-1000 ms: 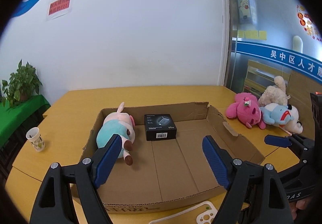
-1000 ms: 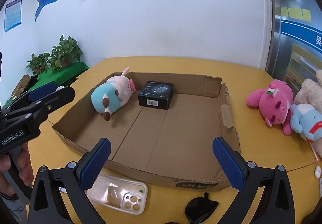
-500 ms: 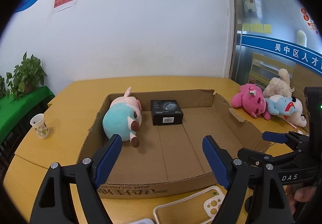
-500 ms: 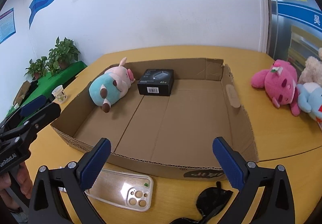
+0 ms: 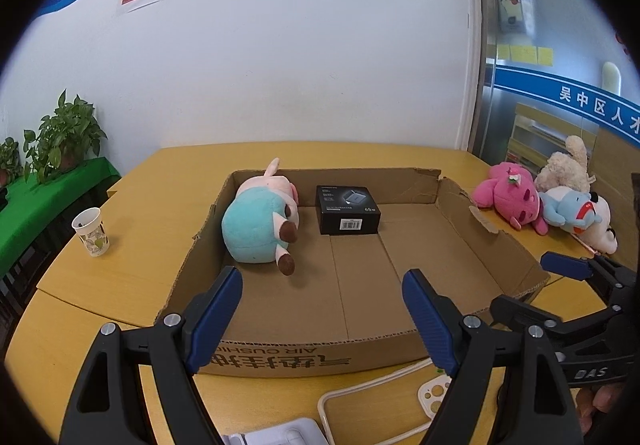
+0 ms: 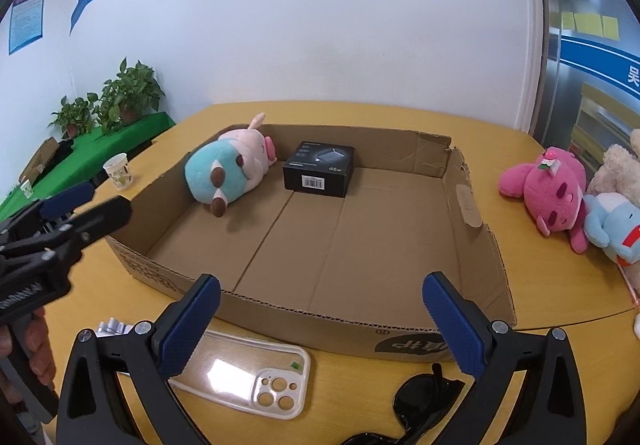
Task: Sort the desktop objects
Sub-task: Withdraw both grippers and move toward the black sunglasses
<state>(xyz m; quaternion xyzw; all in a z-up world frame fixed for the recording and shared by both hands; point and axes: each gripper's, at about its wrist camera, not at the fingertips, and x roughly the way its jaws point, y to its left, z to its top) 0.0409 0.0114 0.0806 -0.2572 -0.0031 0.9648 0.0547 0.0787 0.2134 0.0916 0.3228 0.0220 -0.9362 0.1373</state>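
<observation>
A shallow cardboard box (image 5: 500, 257) (image 6: 476, 245) lies on the yellow table. In it, at the far left, lie a teal and pink plush pig (image 5: 260, 221) (image 6: 230, 169) and a black boxed charger (image 5: 347, 209) (image 6: 319, 169). My left gripper (image 5: 322, 317) is open and empty in front of the box's near wall. My right gripper (image 6: 320, 325) is open and empty over the near edge. A clear phone case (image 6: 248, 377) (image 5: 384, 401) and black sunglasses (image 6: 420, 401) lie on the table below the grippers. A white object (image 5: 280, 435) lies at the left wrist view's bottom edge.
A pink plush (image 5: 508, 197) (image 6: 552, 193), a blue plush (image 5: 572, 209) (image 6: 612, 225) and a cream plush (image 5: 564, 169) lie on the table right of the box. A paper cup (image 5: 91, 231) (image 6: 118, 171) stands at the left. Potted plants (image 5: 60, 137) stand on a green-covered shelf.
Both grippers have drawn back toward the near side of the table and risen a little. The phone case and sunglasses show more fully. Both stay open and empty.
</observation>
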